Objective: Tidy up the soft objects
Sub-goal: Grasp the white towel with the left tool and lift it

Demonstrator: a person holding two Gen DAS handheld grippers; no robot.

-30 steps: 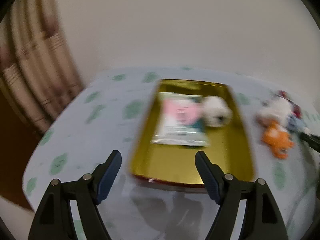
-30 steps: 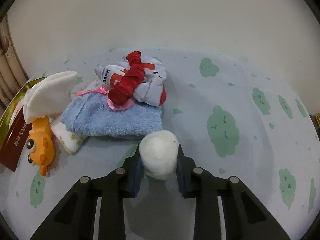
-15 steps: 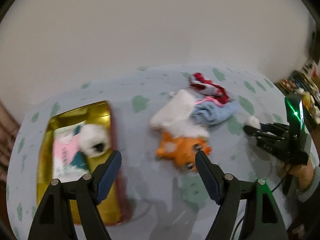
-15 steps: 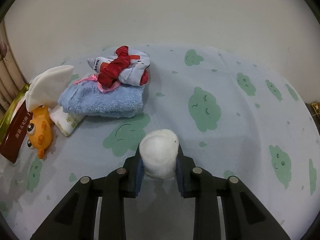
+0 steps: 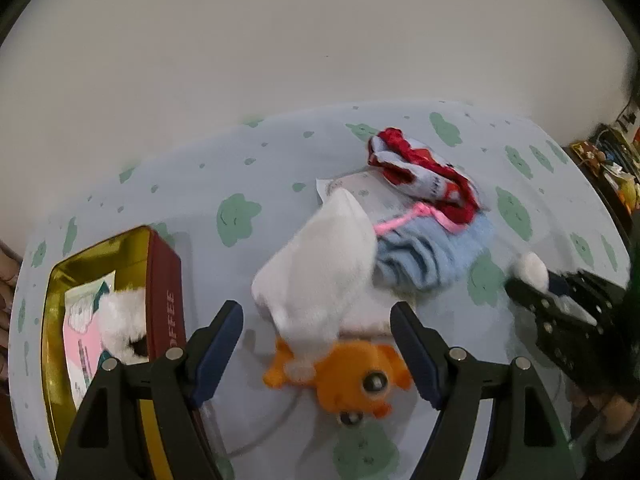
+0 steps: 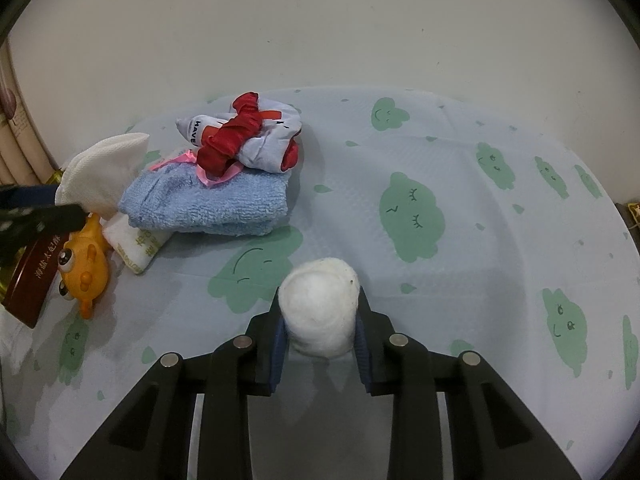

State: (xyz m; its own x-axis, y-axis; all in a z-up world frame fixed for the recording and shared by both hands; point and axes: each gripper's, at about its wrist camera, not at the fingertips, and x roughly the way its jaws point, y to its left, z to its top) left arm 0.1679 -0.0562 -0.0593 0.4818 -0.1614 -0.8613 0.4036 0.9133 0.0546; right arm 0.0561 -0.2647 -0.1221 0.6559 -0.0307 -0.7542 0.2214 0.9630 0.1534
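The right gripper (image 6: 320,316) pinches a white cotton ball (image 6: 319,311) between its pads, held just above the tablecloth (image 6: 460,280), well clear of the pile. The left gripper (image 5: 316,344) hangs with its jaws spread and empty over the white cloth (image 5: 320,264) and the orange toy (image 5: 352,376), beside the blue towel (image 5: 432,256).

Step in hand — sorting: the gold tin (image 5: 56,320) at the left already holds a packet and a fluffy white item. Judged next move: carry the ball across to the tin, while the left gripper lowers and closes on the cloth — gently, since both items compress easily.
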